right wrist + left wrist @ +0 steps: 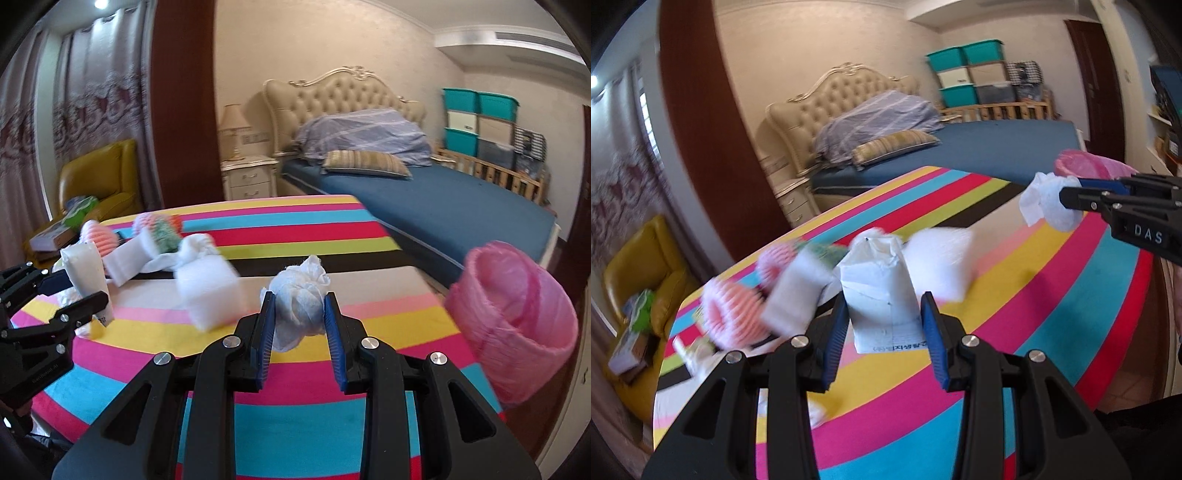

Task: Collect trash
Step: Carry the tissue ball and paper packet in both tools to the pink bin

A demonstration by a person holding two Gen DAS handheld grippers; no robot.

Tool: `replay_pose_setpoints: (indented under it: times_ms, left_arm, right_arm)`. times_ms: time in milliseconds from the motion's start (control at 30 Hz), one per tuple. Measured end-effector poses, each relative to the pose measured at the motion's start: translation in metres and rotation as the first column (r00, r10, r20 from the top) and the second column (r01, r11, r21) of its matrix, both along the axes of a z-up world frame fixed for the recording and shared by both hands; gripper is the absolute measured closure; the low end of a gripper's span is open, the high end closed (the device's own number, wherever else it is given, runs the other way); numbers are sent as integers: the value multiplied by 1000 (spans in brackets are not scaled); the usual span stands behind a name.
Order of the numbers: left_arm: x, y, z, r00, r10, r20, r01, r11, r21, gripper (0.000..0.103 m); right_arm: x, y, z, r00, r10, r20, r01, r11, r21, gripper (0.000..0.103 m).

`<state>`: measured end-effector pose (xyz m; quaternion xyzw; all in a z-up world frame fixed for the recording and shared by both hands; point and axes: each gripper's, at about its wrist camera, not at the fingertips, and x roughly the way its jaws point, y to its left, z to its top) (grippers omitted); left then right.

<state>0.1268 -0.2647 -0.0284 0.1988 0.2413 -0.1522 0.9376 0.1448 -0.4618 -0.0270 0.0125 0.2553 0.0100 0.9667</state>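
My left gripper [884, 314] is shut on a crumpled white paper carton [877, 291], held above the striped table [1052, 280]. The same carton [83, 273] shows at the left of the right wrist view, between the left gripper's fingers [86, 302]. My right gripper [300, 314] is shut on a balled white tissue [301, 295]. From the left wrist view that tissue [1047, 203] hangs at the right, clamped by the right gripper [1071, 194]. A bin lined with a pink bag [511, 321] stands at the table's right edge.
More trash lies on the far left of the table: pink foam fruit nets [729, 314], white foam blocks [208, 291], a white cloth [192, 251] and a green scrap [164, 234]. Behind are a blue bed [443, 206], a nightstand [249, 181] and a yellow armchair [103, 177].
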Motion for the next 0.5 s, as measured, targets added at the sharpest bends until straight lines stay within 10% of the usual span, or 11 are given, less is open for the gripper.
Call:
replay_pose_setpoints:
  times_ms: [500]
  left_arm:
    - [13, -85, -8, 987, -160, -2, 160, 986, 46, 64]
  right_arm:
    - [-14, -88, -2, 985, -170, 17, 169, 984, 51, 74]
